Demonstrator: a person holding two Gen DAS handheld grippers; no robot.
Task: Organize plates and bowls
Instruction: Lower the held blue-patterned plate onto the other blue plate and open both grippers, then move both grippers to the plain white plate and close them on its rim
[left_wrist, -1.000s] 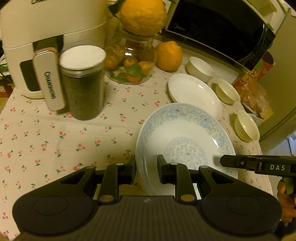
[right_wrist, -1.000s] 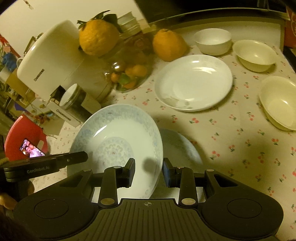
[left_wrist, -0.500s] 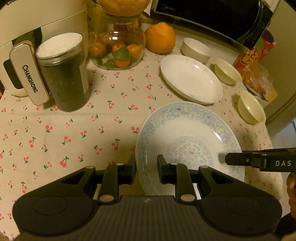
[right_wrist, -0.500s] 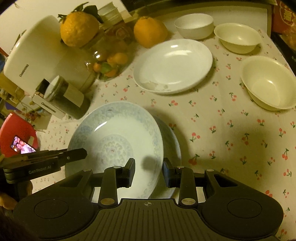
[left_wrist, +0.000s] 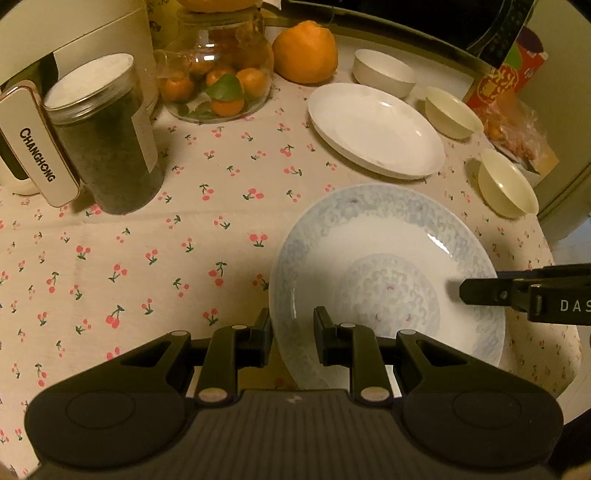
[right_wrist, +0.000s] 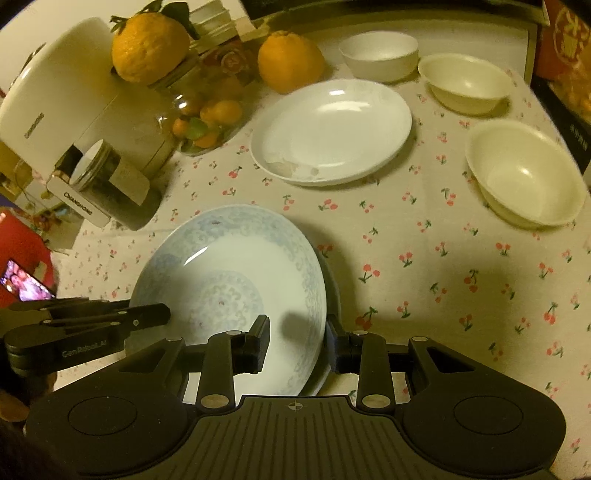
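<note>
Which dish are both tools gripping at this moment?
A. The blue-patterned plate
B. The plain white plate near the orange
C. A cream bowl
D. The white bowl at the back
A: the left tool and the right tool each straddle the rim of the blue-patterned plate from opposite sides, while the plain white plate and the bowls sit untouched on the tablecloth.
</note>
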